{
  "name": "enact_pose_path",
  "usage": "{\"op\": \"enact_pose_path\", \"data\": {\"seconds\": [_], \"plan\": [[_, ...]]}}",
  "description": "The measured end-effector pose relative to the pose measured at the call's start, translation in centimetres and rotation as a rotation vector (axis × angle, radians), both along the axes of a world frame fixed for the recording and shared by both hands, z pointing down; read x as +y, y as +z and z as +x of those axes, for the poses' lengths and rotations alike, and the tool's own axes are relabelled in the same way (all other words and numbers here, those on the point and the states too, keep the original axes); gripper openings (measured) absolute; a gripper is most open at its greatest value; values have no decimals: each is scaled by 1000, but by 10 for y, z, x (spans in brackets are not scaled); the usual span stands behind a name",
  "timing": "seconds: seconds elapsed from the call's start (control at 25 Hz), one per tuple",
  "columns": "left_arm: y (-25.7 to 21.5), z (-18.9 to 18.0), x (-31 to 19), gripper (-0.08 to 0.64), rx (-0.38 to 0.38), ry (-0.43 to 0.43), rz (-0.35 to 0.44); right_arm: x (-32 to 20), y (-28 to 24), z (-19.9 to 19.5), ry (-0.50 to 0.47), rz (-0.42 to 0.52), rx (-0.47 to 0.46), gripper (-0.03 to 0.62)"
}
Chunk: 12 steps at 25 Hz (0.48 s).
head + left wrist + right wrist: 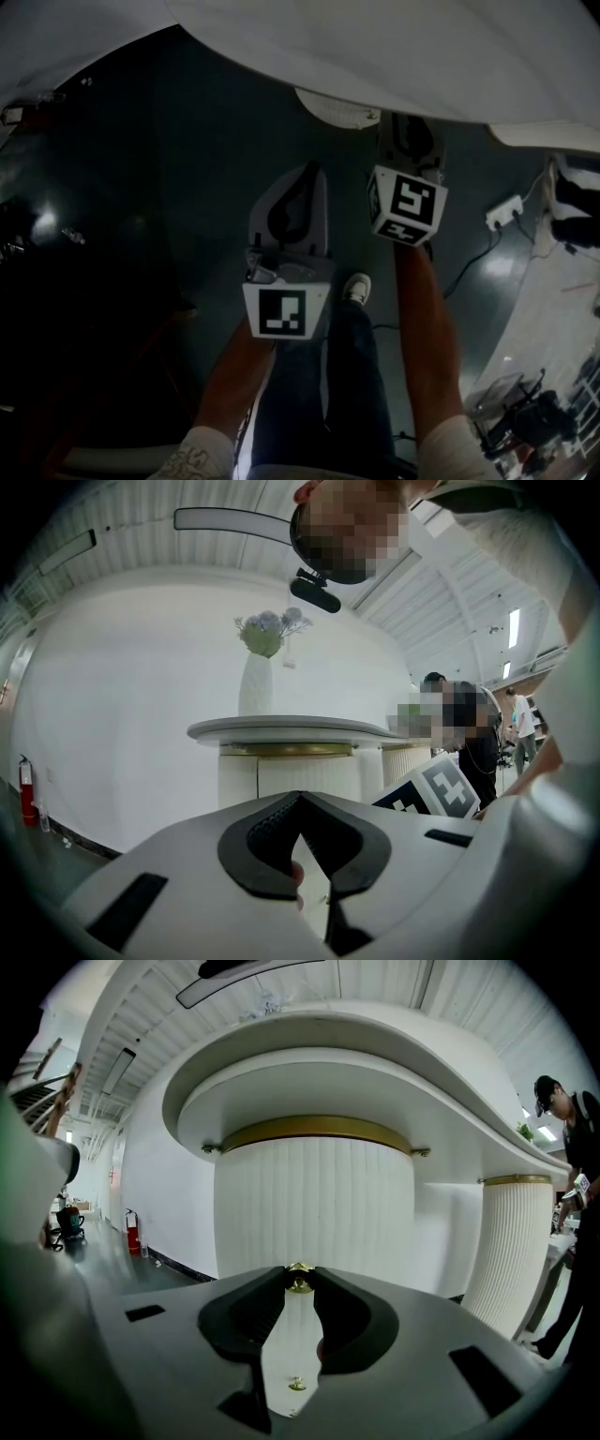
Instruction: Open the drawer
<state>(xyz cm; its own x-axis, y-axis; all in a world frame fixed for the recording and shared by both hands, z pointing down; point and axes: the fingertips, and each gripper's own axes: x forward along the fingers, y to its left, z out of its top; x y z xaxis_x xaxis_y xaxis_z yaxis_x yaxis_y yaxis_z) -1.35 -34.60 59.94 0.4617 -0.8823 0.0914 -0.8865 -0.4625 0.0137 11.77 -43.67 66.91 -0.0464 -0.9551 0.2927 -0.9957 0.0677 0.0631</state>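
The right gripper (299,1288) has its jaws clenched on a small gold knob (299,1280). The knob sits right between the jaw tips, touching both. It sticks out of a white ribbed front (314,1204) under the round surface (394,1049). A second gold knob (296,1385) shows lower down. The left gripper (300,797) hangs back from the ribbed front, jaws closed together on nothing.

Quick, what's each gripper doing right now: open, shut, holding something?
Left gripper: jaws closed, nothing between them.
Right gripper: jaws closed on a small gold knob.
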Motion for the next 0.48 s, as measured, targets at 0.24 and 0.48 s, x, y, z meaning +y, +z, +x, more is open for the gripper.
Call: {"op": "enact_pose_path", "data": {"seconds": [0.24, 0.48], "plan": [[-3, 1, 3, -5, 0, -2, 9, 16, -1, -2, 14, 10, 9, 104], [-7, 2, 13, -5, 2, -9, 20, 51, -1, -5, 12, 20, 14, 104]]}}
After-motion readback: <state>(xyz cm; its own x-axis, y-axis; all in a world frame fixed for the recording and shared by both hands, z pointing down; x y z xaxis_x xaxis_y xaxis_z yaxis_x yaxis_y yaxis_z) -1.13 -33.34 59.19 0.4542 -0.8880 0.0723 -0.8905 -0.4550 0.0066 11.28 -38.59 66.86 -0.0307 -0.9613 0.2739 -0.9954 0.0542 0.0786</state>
